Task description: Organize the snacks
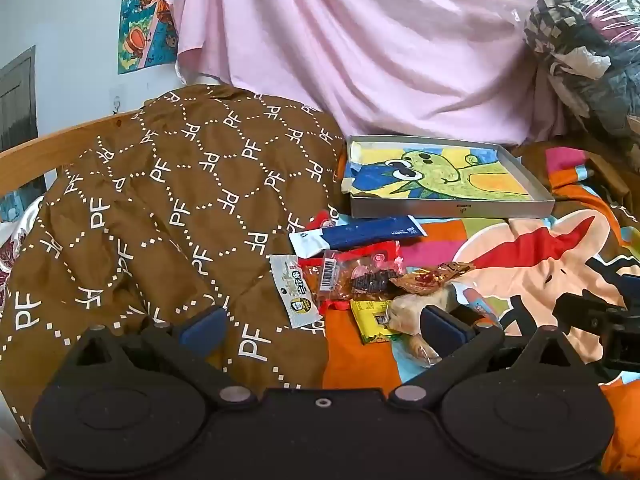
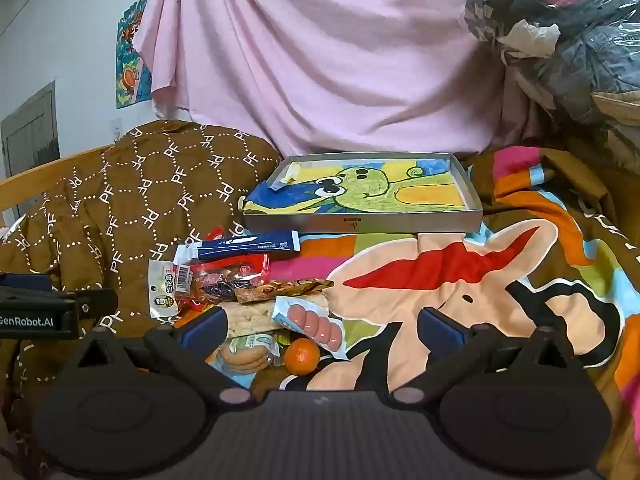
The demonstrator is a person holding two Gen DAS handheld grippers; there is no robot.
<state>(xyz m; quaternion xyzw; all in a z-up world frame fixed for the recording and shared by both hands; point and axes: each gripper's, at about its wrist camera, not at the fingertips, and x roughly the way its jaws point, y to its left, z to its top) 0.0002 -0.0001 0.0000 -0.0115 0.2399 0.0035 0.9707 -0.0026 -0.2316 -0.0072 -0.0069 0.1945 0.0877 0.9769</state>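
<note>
— Right wrist view first: the right gripper has its fingers spread wide and holds nothing, low over the near end of the heap of wrapped snacks on the bright cartoon-print bedspread.

— And the left?

— The left gripper is also wide and empty, at the heap's left edge beside the brown quilt with white letters.

— Where should the snacks go?

— I'd guess the shallow grey cardboard tray lined with a dinosaur drawing, just behind the heap and holding no snacks yet.

— What would you take first?

— The small round orange fruit or the clear packet of pink sausages; both lie loose between the right fingers. Close gently on the packet's body, as film probably slips, and lift straight up so the long dark-blue packet stays put.
</note>
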